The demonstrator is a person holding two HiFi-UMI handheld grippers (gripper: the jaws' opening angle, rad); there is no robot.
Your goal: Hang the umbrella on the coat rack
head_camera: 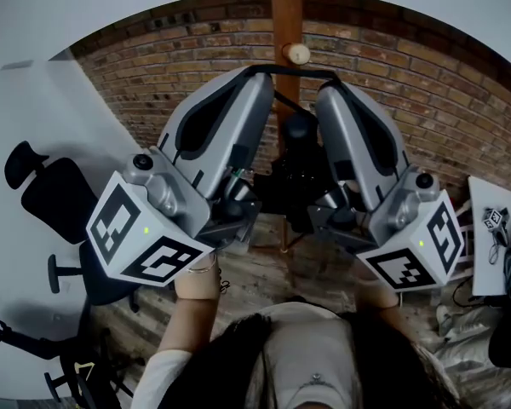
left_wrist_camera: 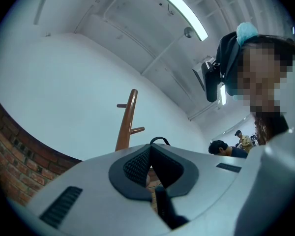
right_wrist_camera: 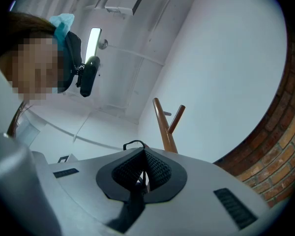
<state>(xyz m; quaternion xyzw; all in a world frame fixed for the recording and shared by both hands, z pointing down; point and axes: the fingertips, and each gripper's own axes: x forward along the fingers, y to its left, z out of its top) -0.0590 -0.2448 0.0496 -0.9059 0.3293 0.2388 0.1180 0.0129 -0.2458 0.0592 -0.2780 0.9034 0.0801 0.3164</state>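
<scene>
One brick wall (head_camera: 460, 100) stands behind one wooden coat rack (head_camera: 285, 7). I hold two claws up at its pole. My left gripper (head_camera: 260, 72) and right gripper (head_camera: 328, 79) are each pinched narrow on one end of the single black strap (head_camera: 294, 72). The strap is stretched between them across the pole, just under one pale-tipped peg (head_camera: 296, 54). The one black umbrella (head_camera: 298, 169) hangs below the strap, between my two claws.
</scene>
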